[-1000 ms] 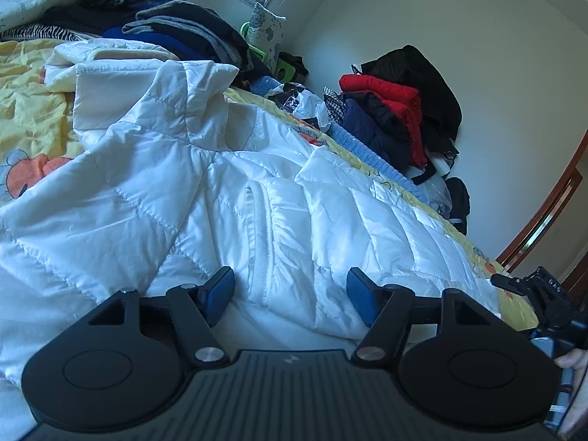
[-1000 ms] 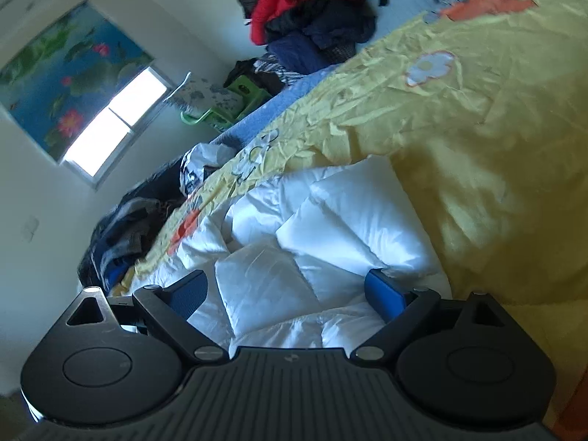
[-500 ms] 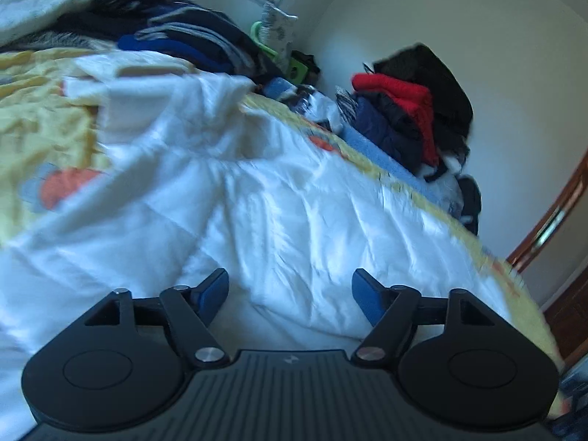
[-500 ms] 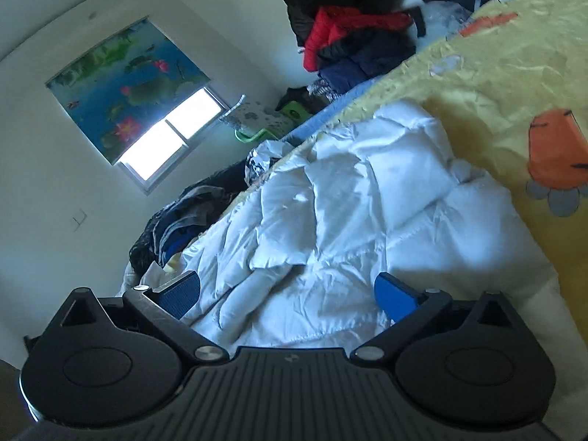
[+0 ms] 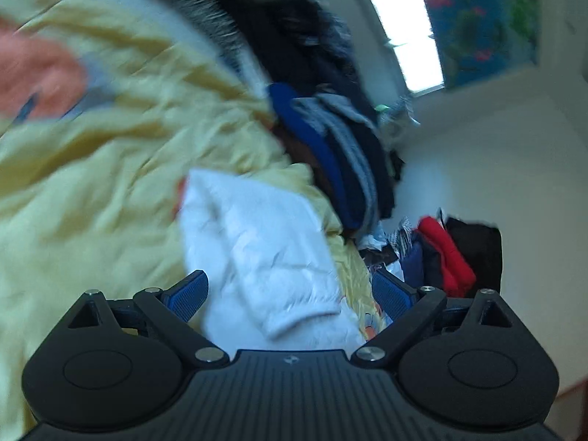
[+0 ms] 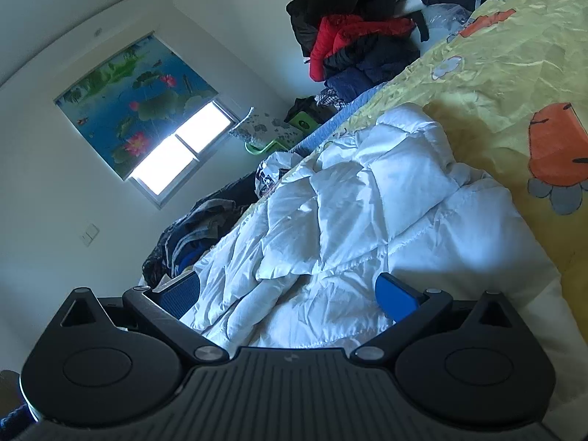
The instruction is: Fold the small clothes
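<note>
A white quilted puffer jacket lies rumpled on a yellow patterned bedsheet. My right gripper is open, low over the jacket's near part, with fabric between its blue pads but not clamped. In the blurred left wrist view a white end of the jacket lies on the sheet just ahead of my left gripper, which is open and holds nothing.
A stack of dark and blue clothes sits beyond the jacket. A heap of red, black and navy garments is piled against the far wall. A window with a lotus blind is at the back.
The left gripper has swung left and rolled, so its view went from the jacket body to the jacket's end and the dark stack. The right gripper rose slightly over the jacket.
</note>
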Tool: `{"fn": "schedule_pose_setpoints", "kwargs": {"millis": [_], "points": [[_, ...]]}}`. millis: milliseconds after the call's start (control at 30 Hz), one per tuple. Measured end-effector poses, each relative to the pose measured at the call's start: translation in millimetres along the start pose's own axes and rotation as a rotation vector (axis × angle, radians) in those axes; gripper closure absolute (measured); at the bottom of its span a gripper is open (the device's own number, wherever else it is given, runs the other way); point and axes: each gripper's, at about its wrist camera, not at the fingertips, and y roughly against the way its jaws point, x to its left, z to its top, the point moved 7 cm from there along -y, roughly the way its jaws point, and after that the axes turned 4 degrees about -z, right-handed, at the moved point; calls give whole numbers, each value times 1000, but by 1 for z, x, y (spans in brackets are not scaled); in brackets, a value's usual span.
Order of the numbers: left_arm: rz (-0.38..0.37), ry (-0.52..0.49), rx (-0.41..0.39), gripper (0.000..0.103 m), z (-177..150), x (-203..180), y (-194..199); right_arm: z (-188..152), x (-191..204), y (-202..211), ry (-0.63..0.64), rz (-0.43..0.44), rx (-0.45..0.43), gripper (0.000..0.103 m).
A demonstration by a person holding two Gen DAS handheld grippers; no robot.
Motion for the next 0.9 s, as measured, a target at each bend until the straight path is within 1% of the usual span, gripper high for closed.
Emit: {"fn": "schedule_pose_setpoints", "kwargs": {"millis": [33,100,133,167,200,233,267,300,333,400,533,633,733,800,900], "points": [[5,-17,14,7,0,-1,-8,0,0,0,-1,1,-1,0],[-10,-19,38,7,-1,-2,-22,1,-1,-1,-3,2,-3,0],[-21,-20,44,10,-2,-2,-27,1,-1,-1,-4,3,-4,0],[-31,-34,46,23,-4,-3,-31,1,-2,-1,-5,4,-5,0],[-24,-60,45,35,-5,-4,-34,1,-2,-1,-7,5,-6,0],[-8,-84,35,70,-5,-4,-36,1,-2,-1,-9,6,-9,0],[2,-100,22,85,-6,-3,-37,1,-1,0,-11,7,-10,0],[18,-109,7,86,-6,0,-37,1,-1,0,-12,8,-12,0],[30,-114,-13,89,-6,2,-36,1,-2,1,-14,10,-14,0],[36,-121,-40,91,-5,4,-33,0,-2,1,-16,11,-17,0],[22,-129,-43,91,-7,-7,-24,0,-2,1,-17,12,-17,0],[-46,-98,-34,91,-13,-33,-12,0,-2,1,-17,12,-16,0],[-138,-69,5,91,-32,-69,0,0,-1,1,-21,17,-18,0],[-211,-64,44,91,-55,-97,8,0,-2,2,-27,24,-21,0],[-308,-118,105,91,-105,-141,19,1,-2,2,-37,34,-25,0]]}}
